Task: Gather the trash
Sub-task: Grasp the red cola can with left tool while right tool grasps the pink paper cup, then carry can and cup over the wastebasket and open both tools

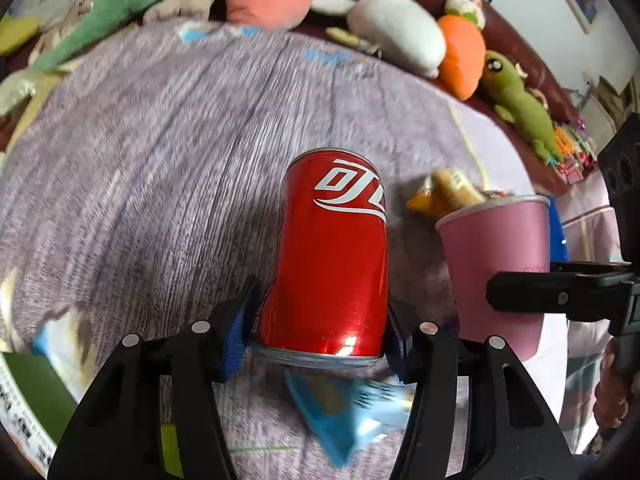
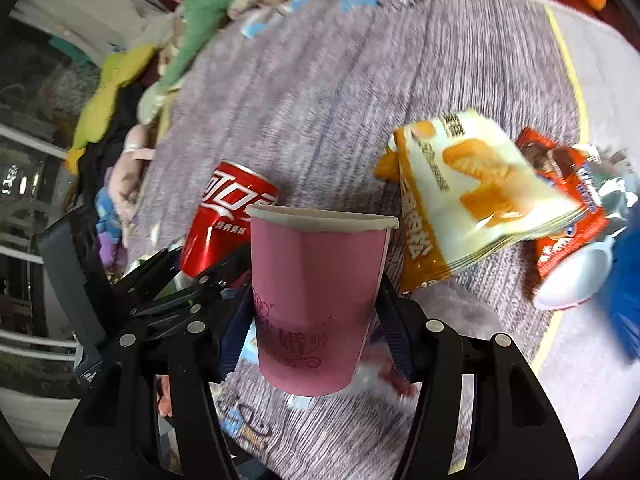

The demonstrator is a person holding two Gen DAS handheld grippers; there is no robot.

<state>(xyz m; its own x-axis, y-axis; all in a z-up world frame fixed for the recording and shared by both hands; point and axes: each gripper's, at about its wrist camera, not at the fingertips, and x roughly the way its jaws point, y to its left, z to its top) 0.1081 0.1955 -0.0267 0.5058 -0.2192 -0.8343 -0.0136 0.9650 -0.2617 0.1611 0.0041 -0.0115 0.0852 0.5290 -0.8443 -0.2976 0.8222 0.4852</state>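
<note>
My left gripper (image 1: 318,338) is shut on a red cola can (image 1: 334,256) and holds it upright above the purple bedspread (image 1: 160,152). My right gripper (image 2: 316,316) is shut on a pink paper cup (image 2: 316,300), held upright just right of the can; the cup also shows in the left wrist view (image 1: 498,264). The can shows left of the cup in the right wrist view (image 2: 224,220). A yellow snack bag (image 2: 472,200) and a red wrapper (image 2: 568,200) lie on the bedspread to the right. A blue wrapper (image 1: 344,412) lies under the can.
Plush toys line the far edge of the bed, among them a white one (image 1: 396,32), an orange carrot (image 1: 464,56) and a green one (image 1: 520,104). A green box (image 1: 36,392) sits at the lower left. A blue fuzzy thing (image 2: 624,288) lies at the right.
</note>
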